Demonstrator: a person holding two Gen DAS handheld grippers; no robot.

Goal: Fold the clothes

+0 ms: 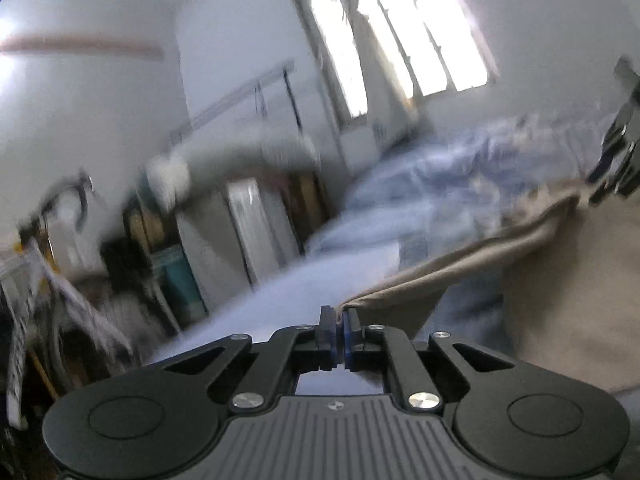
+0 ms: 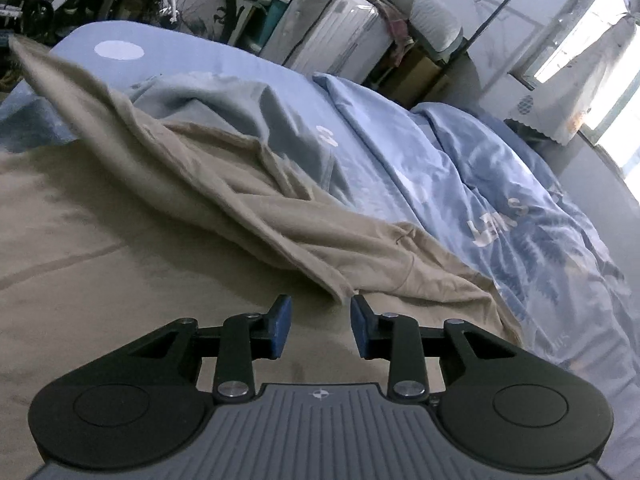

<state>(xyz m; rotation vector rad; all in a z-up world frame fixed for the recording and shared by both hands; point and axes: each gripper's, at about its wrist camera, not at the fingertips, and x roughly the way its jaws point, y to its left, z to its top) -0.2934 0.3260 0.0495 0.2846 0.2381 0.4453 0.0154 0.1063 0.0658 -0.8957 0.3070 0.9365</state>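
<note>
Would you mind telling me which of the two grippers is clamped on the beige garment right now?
The left gripper: it is shut on an edge of the beige cloth garment, lifting it. The right gripper is open, empty, just short of a fold.

Left wrist view is heavily blurred. Left gripper [image 1: 339,322] sits low centre w/ blue pads pinched tight on an edge of the tan cloth [image 1: 568,280]; the edge rises in a taut band up toward the right, where the right gripper [image 1: 610,184] shows at the frame edge, its jaw state unclear in the blur. More tan cloth fills the lower right. Behind lies a blue bedsheet [image 1: 296,292] w/ a rumpled blue quilt [image 1: 460,168]. Bright window [image 1: 400,40] at top; clutter on the left too smeared to name
</note>
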